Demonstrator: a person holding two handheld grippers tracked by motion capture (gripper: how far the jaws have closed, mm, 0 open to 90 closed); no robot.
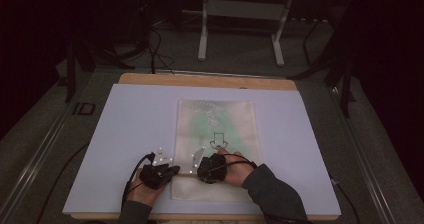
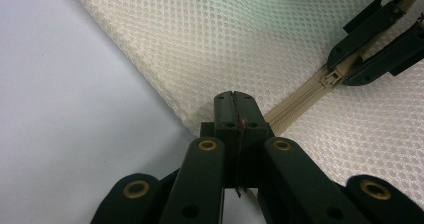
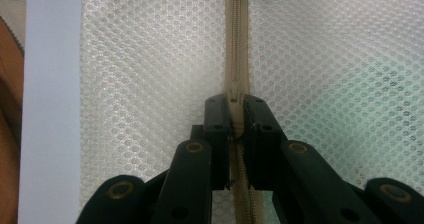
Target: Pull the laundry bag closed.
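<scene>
**Both tongs set at the zipper of the mesh bag**

Currently the mesh laundry bag (image 1: 217, 134) lies flat on the white surface (image 1: 125, 134), its zipper (image 3: 235, 44) running across the end nearest me. I have both hands low at that end.

Left tongs (image 2: 234, 104): jaws together, tips at the bag's corner where the zipper tape ends. A thin strip shows between the jaws; I judge it to be the bag's edge or the tape end, pinched, but cannot tell for certain. Reason for this hold: an anchor, so the bag does not slide when the slider is pulled.

Right tongs (image 3: 235, 115): jaws closed on the zipper slider (image 3: 233, 95), straddling the teeth line. In the left gripper view they sit further along the zipper (image 2: 330, 76), well apart from the anchored corner.

Judgement: one hand fixes, the other draws. Flat placement keeps the zipper straight, so the slider should run without snagging mesh.
</scene>
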